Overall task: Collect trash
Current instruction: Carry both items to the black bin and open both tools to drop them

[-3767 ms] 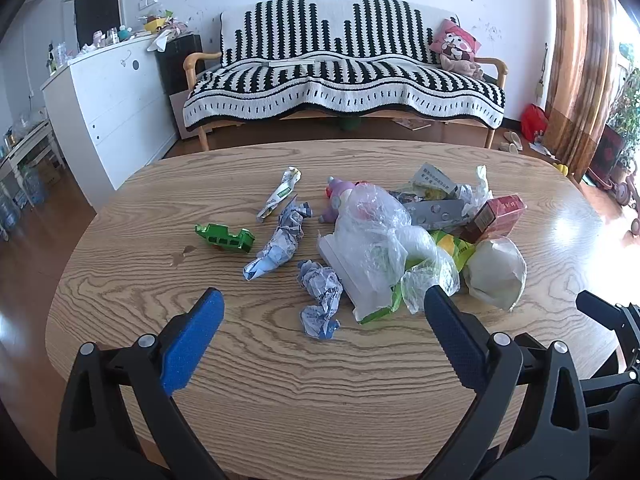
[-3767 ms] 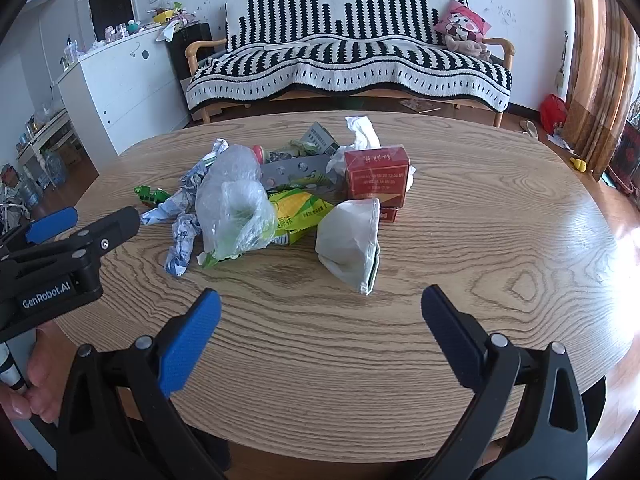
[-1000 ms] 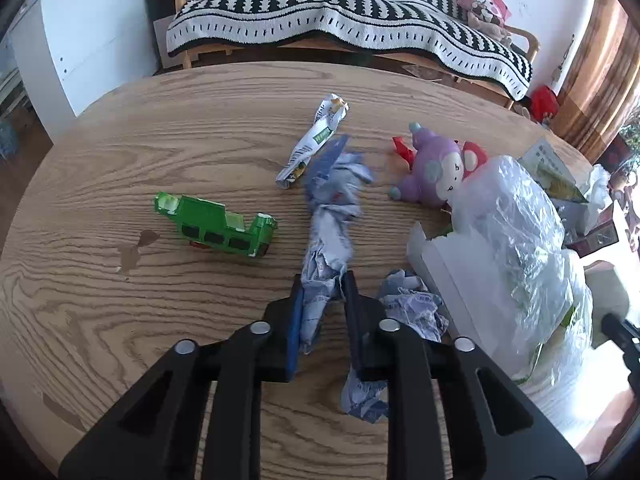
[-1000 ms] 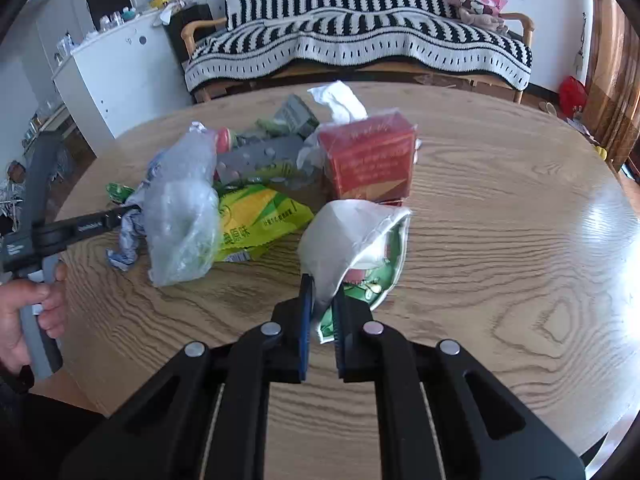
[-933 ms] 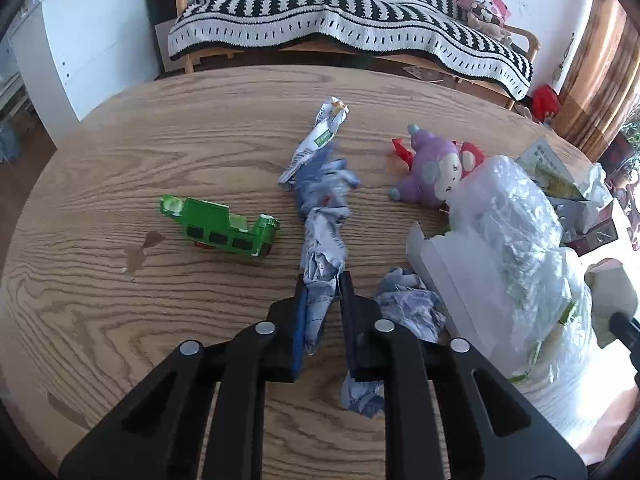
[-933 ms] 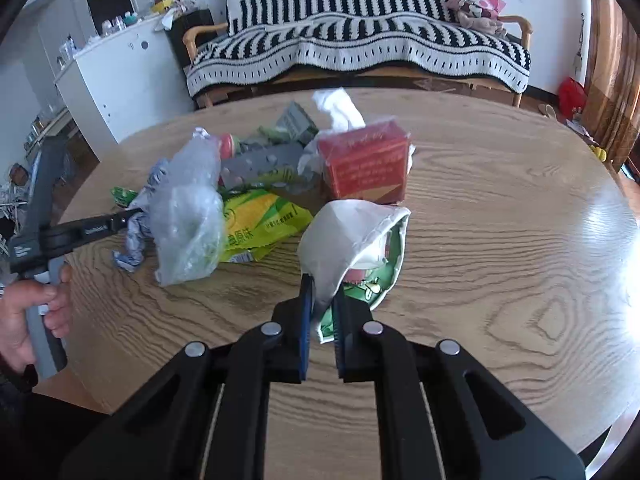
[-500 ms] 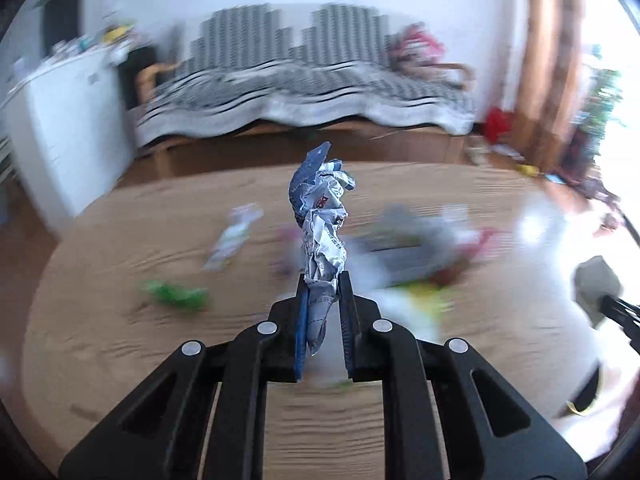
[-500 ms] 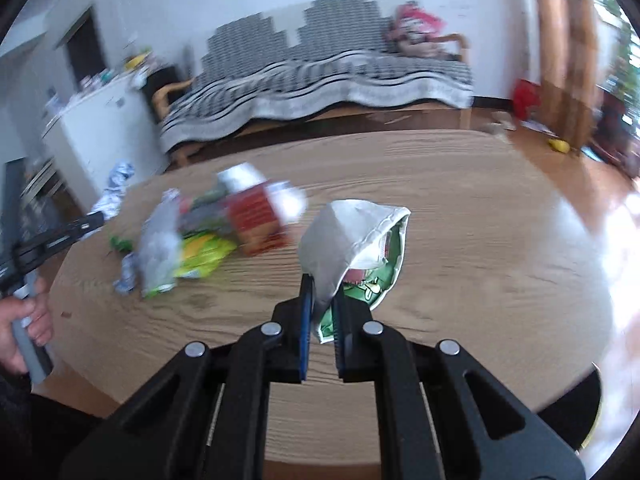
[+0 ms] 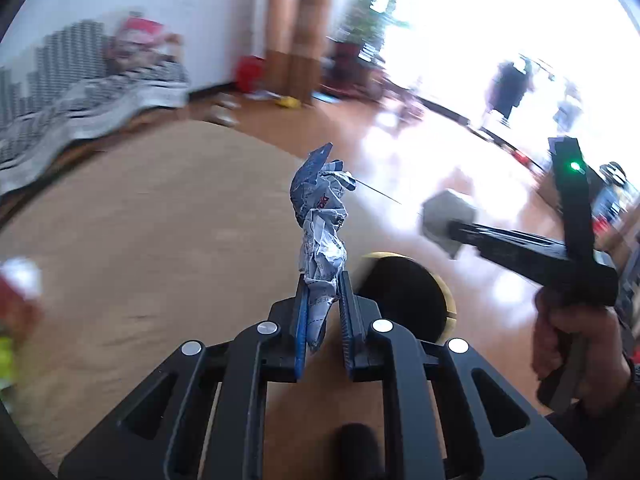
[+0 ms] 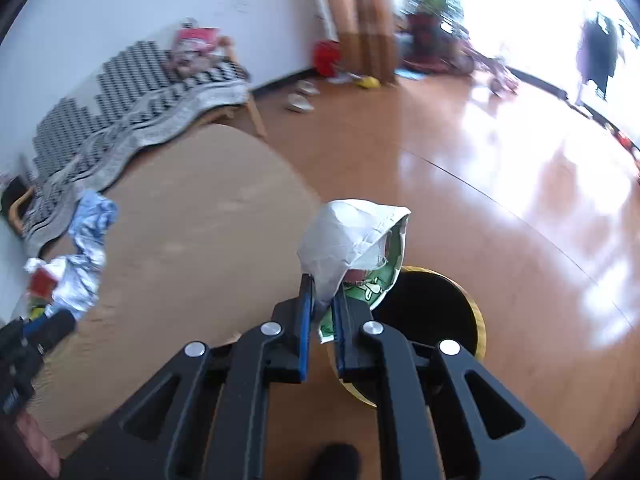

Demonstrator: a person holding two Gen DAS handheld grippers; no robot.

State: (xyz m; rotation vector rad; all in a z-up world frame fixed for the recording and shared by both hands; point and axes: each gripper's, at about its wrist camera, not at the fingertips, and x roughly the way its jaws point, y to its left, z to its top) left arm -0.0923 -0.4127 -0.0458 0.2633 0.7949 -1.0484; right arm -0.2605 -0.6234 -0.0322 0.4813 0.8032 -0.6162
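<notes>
You have almost no readable text here. The crumpled printed paper (image 9: 321,236) at the centre of the left wrist view carries small print, with a red patch bearing pale characters partway up it, but creasing leaves no character legible. In the right wrist view, the snack bag (image 10: 356,248) at frame centre shows green cartoon artwork on its inner face; no wording resolves there. The red carton (image 10: 40,282) at the left edge is blurred, its print unreadable. Neither tool shows a legible marking.
</notes>
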